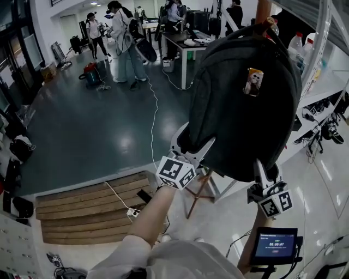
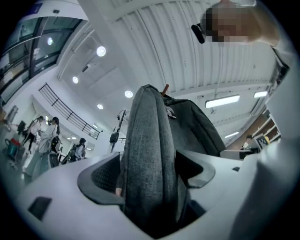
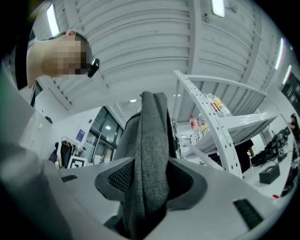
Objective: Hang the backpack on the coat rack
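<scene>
A dark grey backpack [image 1: 240,109] hangs with its top handle [image 1: 255,28] over the head of the wooden coat rack [image 1: 263,10]. A small picture tag [image 1: 254,82] is pinned to its front. My left gripper [image 1: 194,143] stands at its lower left corner, jaws spread wide. In the left gripper view the backpack's fabric [image 2: 150,154] runs between the pads with dark gaps at both sides. My right gripper [image 1: 266,173] is under the bottom right edge. There a fold of the backpack [image 3: 149,154] sits pinched between both pads.
The rack's wooden legs [image 1: 199,193] spread below the bag. White metal shelving [image 1: 327,82] with bottles [image 1: 297,41] stands close on the right. Wooden steps [image 1: 92,210] lie at lower left. Several people [image 1: 122,43] and a table [image 1: 185,41] are far across the dark floor.
</scene>
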A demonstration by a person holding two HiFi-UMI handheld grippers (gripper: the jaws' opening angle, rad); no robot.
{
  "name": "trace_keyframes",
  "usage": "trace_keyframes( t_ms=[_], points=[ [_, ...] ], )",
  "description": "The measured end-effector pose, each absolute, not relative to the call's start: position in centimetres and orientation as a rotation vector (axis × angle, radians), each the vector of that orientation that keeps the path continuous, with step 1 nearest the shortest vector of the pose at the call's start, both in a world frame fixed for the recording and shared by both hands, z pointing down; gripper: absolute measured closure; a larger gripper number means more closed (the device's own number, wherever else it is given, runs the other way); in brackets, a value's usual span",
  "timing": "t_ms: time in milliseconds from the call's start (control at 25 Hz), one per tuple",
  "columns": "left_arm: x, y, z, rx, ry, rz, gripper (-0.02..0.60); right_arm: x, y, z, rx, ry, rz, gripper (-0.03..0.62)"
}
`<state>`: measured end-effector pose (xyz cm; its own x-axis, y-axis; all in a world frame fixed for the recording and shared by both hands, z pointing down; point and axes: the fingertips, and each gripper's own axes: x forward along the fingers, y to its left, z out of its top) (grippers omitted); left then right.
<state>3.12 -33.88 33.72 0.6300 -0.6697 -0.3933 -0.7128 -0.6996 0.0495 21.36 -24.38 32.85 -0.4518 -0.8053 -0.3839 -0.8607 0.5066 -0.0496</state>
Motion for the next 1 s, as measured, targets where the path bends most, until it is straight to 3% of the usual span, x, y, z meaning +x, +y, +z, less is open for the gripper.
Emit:
trace_keyframes(
  t_ms=[200, 400, 560, 680, 840, 1000],
  points=[
    [2.9, -34.0, 34.1, -2.769, 1.197, 0.601, 0.215, 24.3, -18.5, 27.0, -1.135, 2.165, 0.225, 0.421],
    [2.5, -32.6, 33.9, -2.757, 1.203, 0.594, 0.215, 16.6, -16.1, 23.9, -0.884, 2.408, 0.248, 0.422],
    [3.0, -31.9, 34.0, -2.789, 1.171, 0.597, 0.215, 12.1, -21.6, 28.1, -1.214, 2.522, 0.258, 0.422],
    [2.9, -30.9, 35.2, -2.837, 1.143, 0.528, 0.216, 12.7, -25.5, 32.2, -1.533, 2.482, 0.214, 0.422],
    [1.5, -29.0, 39.8, -2.870, 1.181, 0.330, 0.220, 13.7, -27.0, 34.9, -1.570, 2.390, 0.028, 0.422],
    [-1.2, -24.6, 41.8, -2.844, 1.205, 0.301, 0.295, 13.1, -26.6, 36.3, -1.490, 2.373, -0.068, 0.422]
  ],
)
